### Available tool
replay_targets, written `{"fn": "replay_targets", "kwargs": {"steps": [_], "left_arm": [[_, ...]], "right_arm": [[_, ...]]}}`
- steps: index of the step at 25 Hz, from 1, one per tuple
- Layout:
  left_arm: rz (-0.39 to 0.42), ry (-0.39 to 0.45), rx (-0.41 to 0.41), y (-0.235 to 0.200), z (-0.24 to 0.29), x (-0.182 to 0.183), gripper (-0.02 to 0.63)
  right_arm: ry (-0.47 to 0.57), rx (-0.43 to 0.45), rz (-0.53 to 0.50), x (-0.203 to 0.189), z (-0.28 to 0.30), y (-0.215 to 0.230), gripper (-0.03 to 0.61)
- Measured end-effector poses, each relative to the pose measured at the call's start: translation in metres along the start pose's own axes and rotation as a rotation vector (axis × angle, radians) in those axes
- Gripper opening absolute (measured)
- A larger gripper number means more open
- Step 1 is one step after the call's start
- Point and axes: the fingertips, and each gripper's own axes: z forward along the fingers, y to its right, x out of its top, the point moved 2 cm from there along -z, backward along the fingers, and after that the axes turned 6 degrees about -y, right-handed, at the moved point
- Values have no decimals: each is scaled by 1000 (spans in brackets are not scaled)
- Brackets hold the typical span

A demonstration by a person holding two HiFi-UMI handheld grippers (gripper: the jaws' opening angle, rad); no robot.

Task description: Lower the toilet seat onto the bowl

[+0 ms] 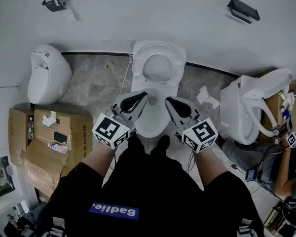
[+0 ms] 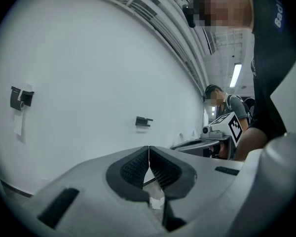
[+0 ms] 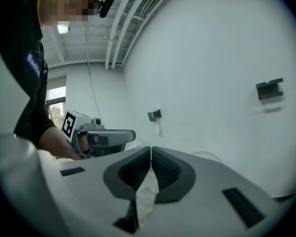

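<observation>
**Toilet seat (image 1: 175, 63) up, straight ahead of two closed grippers**

Stands raised behind the bowl (image 1: 149, 131), leaning back toward the wall (image 1: 138, 14), with the ring facing forward and the long axis running up from the hinge at the rear. Sits dead centre in the head view, off to neither side.

Over the front half of the bowl: left gripper (image 1: 142, 96) and right gripper (image 1: 169, 100), angled in toward each other and toward the lower edge of the ring. Both closed, pad against pad in each gripper view, with nothing gripped. No contact with the seat yet, and a stretch of open bowl lies between it and the tips. About equal in reach, with the left perhaps a shade nearer.

Probably calls for reaching forward and up to the top edge of the ring, then drawing it toward the body and down, a swing along the line between the two grippers. Likely workable with either hand, given so even a spacing.

Flanked, well apart, by a second toilet (image 1: 251, 107) on the right and a white fixture (image 1: 48, 75) on the left, neither in the way.
</observation>
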Motion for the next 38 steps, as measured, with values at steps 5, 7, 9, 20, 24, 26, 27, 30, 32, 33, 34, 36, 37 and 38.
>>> {"fn": "replay_targets", "kwargs": {"steps": [5, 7, 9, 20, 24, 26, 27, 30, 32, 33, 34, 36, 37, 38], "left_arm": [[-12, 12, -12, -38, 19, -3, 17], [-18, 7, -16, -49, 28, -7, 18], [-21, -6, -19, -60, 38, -14, 18], [-13, -91, -16, -119, 82, -59, 20], [-2, -135, -13, -140, 99, -76, 94], [17, -163, -11, -151, 107, -85, 100], [29, -177, -10, -157, 111, -89, 103], [60, -218, -4, -175, 125, -103, 124], [78, -240, 1, -187, 134, -111, 130], [88, -249, 1, -193, 139, -114, 132], [99, -257, 1, -199, 144, -116, 133], [120, -273, 3, -210, 152, -122, 132], [129, -283, 5, -216, 154, -126, 133], [137, -294, 8, -222, 157, -130, 133]], "right_arm": [[4, -30, -1, -6, 31, 26, 29], [-1, -43, 7, -8, 42, 36, 29], [-7, -53, 14, -10, 54, 48, 29], [-65, -85, 23, -36, 100, 97, 32], [-80, -100, 26, -46, 111, 116, 64], [-89, -103, 30, -51, 117, 126, 117], [-96, -107, 28, -54, 121, 131, 121], [-126, -124, 8, -64, 131, 148, 138], [-141, -139, 5, -69, 136, 163, 149], [-144, -151, 8, -71, 139, 172, 153], [-148, -164, 12, -72, 141, 181, 158], [-161, -190, 13, -77, 147, 198, 164], [-171, -201, 8, -80, 150, 205, 169], [-181, -214, 1, -83, 153, 213, 172]]}}
